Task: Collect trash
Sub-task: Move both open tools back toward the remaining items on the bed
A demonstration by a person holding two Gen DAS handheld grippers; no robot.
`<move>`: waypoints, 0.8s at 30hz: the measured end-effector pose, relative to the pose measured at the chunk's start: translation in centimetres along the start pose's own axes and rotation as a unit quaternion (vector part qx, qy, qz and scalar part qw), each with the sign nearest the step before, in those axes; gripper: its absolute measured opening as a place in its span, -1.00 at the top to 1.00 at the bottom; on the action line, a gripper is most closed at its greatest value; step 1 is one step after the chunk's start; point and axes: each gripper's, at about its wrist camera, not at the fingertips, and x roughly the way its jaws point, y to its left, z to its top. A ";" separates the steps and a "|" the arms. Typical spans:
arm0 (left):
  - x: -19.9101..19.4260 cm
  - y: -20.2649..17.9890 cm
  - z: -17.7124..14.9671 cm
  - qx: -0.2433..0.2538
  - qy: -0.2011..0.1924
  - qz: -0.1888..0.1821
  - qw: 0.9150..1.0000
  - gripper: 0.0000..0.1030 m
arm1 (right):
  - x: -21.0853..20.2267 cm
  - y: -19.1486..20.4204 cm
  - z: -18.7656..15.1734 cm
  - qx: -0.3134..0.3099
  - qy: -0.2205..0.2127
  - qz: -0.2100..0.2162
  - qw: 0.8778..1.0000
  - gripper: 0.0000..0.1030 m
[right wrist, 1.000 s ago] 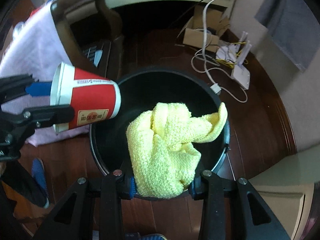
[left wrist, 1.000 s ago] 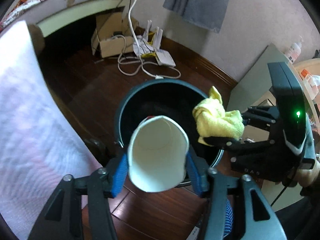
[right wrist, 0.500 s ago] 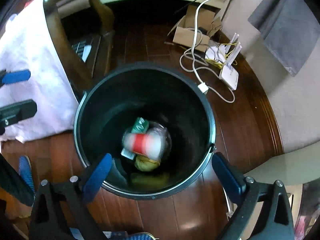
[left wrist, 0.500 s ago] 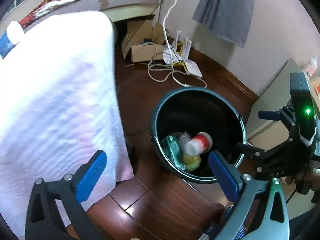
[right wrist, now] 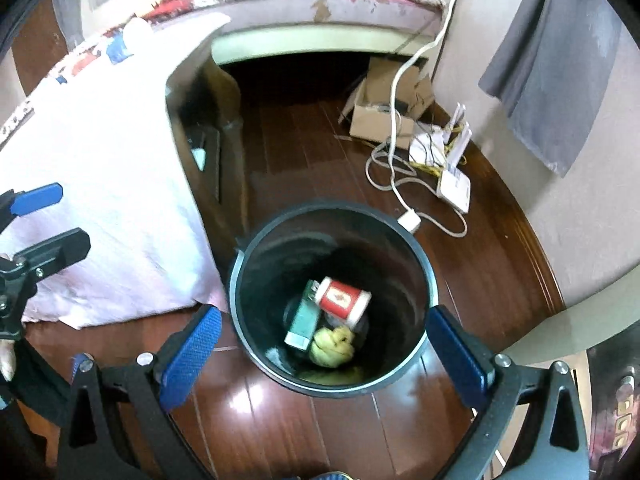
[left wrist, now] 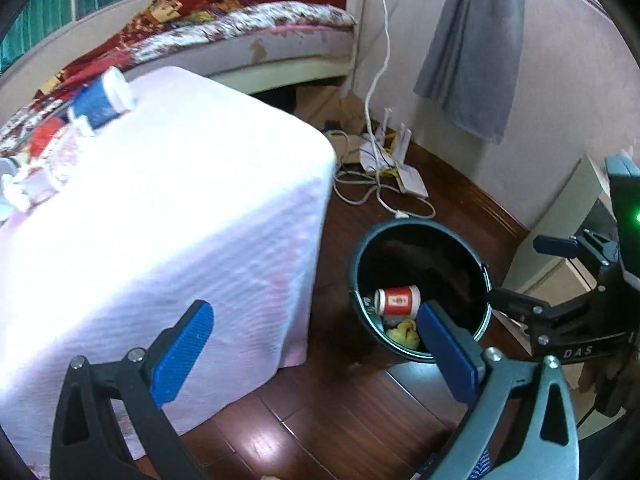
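A dark round trash bin (right wrist: 434, 280) stands on the wooden floor; it also shows in the left wrist view (left wrist: 484, 276). Inside lie a red and white paper cup (right wrist: 343, 299) (left wrist: 397, 300), a yellow cloth (right wrist: 332, 347) (left wrist: 405, 330) and a green carton (right wrist: 304, 324). My right gripper (right wrist: 320, 356) is open and empty above the bin's near rim. My left gripper (left wrist: 316, 354) is open and empty, raised left of the bin beside the table. The right gripper (left wrist: 520, 272) appears at the right of the left wrist view.
A table with a white cloth (left wrist: 160, 220) stands left of the bin; a blue and white cup (left wrist: 102, 102) and other items lie on it. Cables, a router (right wrist: 454, 184) and a cardboard box (right wrist: 384, 108) sit on the floor by the wall. A bed (left wrist: 240, 32) is behind.
Both grippers opened and dropped the paper cup and yellow cloth into the bin. Both have since risen, and the left one has swung toward the table.
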 end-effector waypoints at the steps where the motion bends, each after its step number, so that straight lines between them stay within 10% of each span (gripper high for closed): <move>1: -0.5 0.4 0.1 -0.002 -0.004 0.003 1.000 -0.98 | -0.4 0.5 0.2 -0.002 -0.006 0.001 1.000 -1.00; 24: -7.8 11.0 -1.4 -0.094 -0.066 0.084 0.990 -0.98 | -4.9 13.2 6.5 -0.061 -0.091 0.069 0.992 -1.00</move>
